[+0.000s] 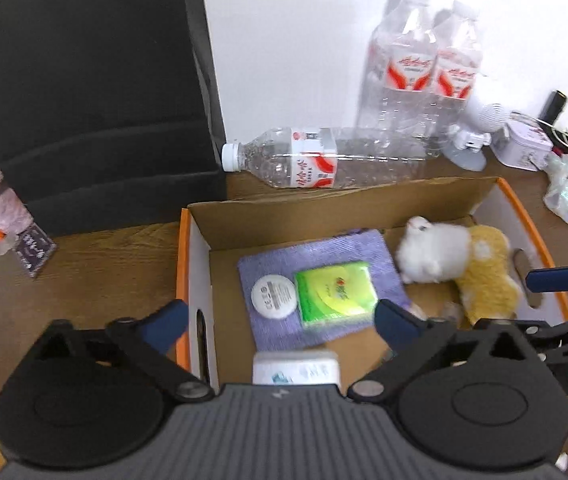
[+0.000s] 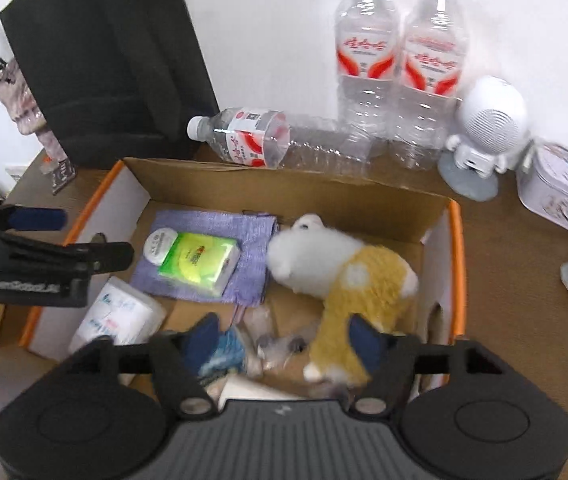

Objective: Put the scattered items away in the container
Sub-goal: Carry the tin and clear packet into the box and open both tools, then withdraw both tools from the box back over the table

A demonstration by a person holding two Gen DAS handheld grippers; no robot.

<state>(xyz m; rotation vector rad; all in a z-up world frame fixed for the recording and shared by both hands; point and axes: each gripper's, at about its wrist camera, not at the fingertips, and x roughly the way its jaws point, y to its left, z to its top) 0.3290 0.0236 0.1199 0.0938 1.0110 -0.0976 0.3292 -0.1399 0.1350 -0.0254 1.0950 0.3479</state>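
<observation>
Right wrist view: one cardboard box (image 2: 458, 264) holds one plush toy (image 2: 348, 272), lying lengthwise from far-left toward near-right, one green tissue pack (image 2: 197, 260) and one purple cloth (image 2: 251, 240). Three bottles (image 2: 368, 40) stand or lie behind. Left gripper (image 1: 279, 320) and right gripper (image 2: 284, 340) hover released, empty.

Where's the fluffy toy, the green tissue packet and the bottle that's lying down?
fluffy toy (image 2: 340, 268): right wrist view, on its white and yellow body, inside the box.
green tissue packet (image 2: 197, 258): right wrist view, on its top face, on the purple cloth.
lying bottle (image 1: 312, 160): left wrist view, on its label, behind the box.
</observation>
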